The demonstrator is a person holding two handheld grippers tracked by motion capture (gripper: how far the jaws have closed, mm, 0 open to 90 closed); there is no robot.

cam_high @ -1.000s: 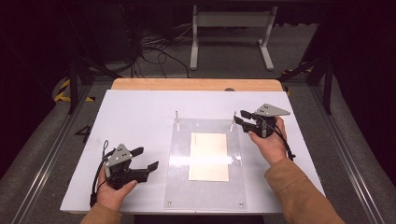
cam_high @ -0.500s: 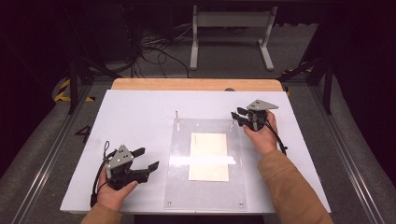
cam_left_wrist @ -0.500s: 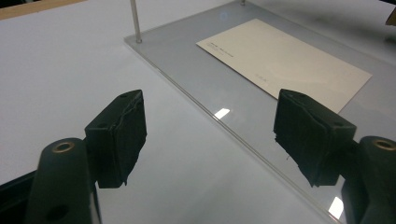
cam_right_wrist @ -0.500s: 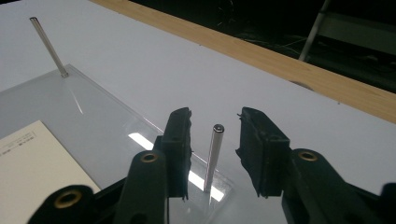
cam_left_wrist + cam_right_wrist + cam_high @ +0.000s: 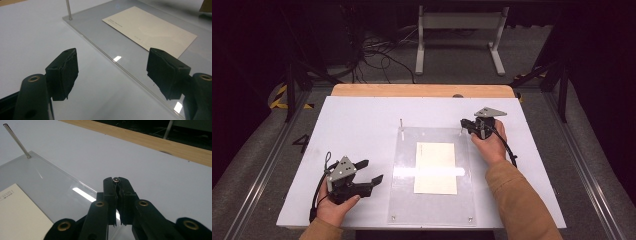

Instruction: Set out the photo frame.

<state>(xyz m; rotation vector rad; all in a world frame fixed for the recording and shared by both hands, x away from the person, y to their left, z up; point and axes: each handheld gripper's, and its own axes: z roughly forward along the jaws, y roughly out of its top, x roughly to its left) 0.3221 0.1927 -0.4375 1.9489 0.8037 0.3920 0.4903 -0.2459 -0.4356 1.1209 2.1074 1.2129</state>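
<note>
The right hand-held gripper (image 5: 468,125) is closing on the pin (image 5: 115,179) at the acrylic plate's (image 5: 432,210) far right corner, about one o'clock from the card (image 5: 435,167). In the right gripper view its jaws have just been closing and are now pinching the pin's top between the pads. The second pin (image 5: 401,123) is standing free at eleven o'clock. The left hand-held gripper (image 5: 372,171) is waiting with jaws apart and empty, at eight o'clock off the plate's left edge on the table (image 5: 357,120). To do this well, the person should be keeping the grip square on the pin and pulling straight along its axis, since a sideways tug is likely to be bending it or shifting the plate and the card under it.
</note>
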